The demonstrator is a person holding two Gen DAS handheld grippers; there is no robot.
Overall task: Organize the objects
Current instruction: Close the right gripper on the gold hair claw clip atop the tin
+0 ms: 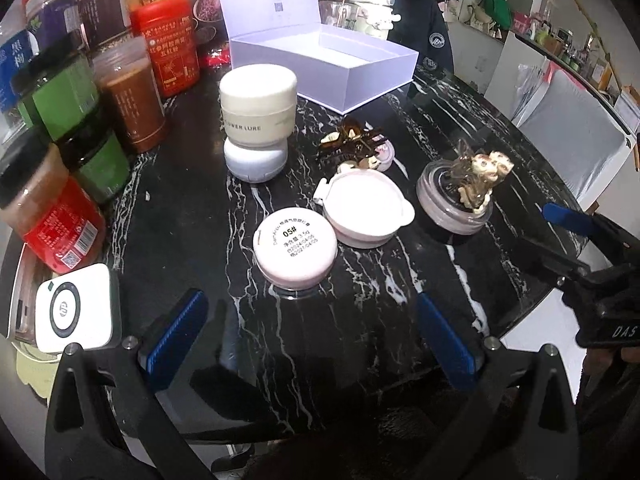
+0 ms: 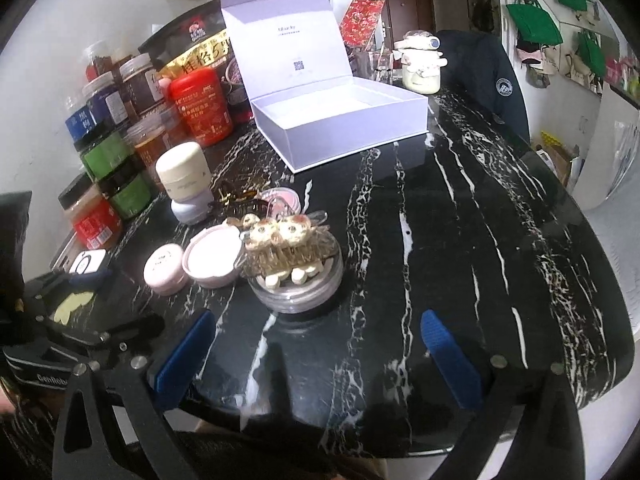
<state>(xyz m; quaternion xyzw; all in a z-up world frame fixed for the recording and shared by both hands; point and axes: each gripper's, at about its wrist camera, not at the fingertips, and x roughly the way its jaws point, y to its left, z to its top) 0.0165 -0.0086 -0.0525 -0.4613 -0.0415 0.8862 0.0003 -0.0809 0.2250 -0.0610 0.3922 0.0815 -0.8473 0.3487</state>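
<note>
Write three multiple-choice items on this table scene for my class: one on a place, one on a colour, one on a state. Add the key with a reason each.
1. Where does the cream jar stand?
A. on the pale round case
B. inside the box
C. on the chair

2. What colour are the gripper pads?
A. red
B. blue
C. green

3. How is the white box?
A. shut
B. open, nothing seen inside
C. open, full of jars

Key: 1 A, the jar rests on the case. 2 B, both grippers show blue pads. 3 B, the lid stands up over a bare interior.

Both wrist cameras look forward and down from the near edge of the black marble table (image 1: 192,184). The left view sits closer to the small pots, the right farther right. Both share the open white box (image 1: 332,64) (image 2: 340,120) in the upper centre.
</note>
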